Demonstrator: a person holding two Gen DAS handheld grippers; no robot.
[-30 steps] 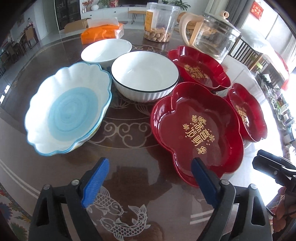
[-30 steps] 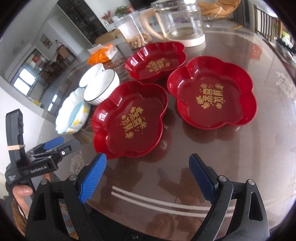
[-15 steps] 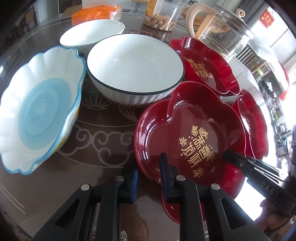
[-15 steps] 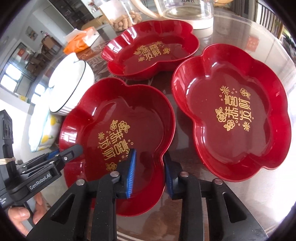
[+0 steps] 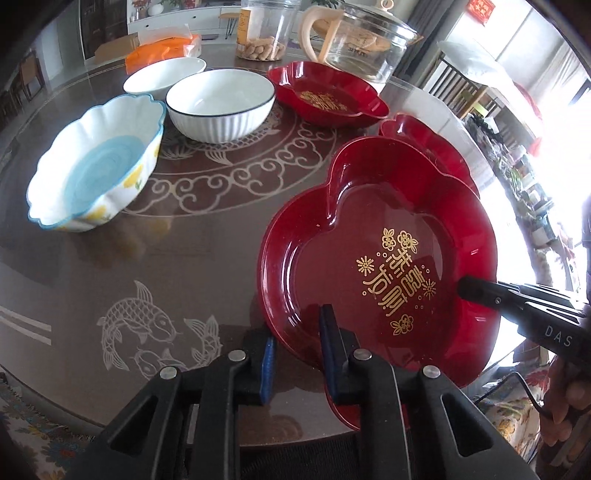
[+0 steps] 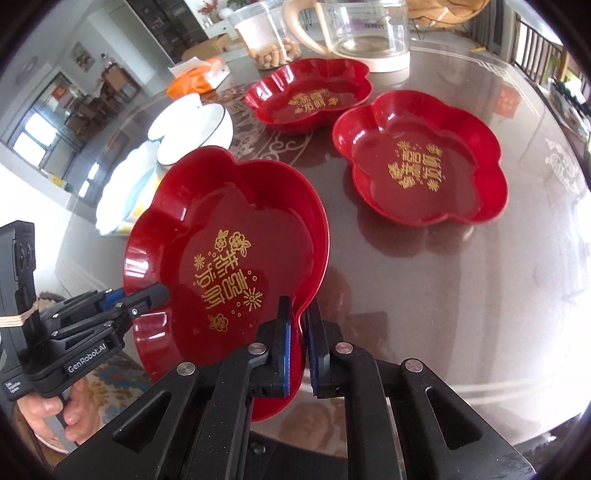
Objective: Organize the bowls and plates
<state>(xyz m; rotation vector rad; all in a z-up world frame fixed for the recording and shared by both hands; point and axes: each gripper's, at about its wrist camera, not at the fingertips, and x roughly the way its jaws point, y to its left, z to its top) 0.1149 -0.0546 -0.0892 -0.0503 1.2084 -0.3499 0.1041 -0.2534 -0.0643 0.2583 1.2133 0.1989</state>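
Now both tools pinch the near rim of one red flower-shaped plate [image 5: 376, 266]: left tool [image 5: 297, 354] and right tool [image 6: 297, 339] each clamp its edge. Plate sits tilted, raised above the surface [image 5: 147, 258]; two matching red plates [image 6: 424, 162] and three bowls [image 5: 219, 103] rest beyond.

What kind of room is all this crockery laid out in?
Most likely a home dining area. A glossy brown table with fish patterns holds red plates and a white bowl. Behind it stand a jar of snacks, wooden chairs and living-room cabinets.
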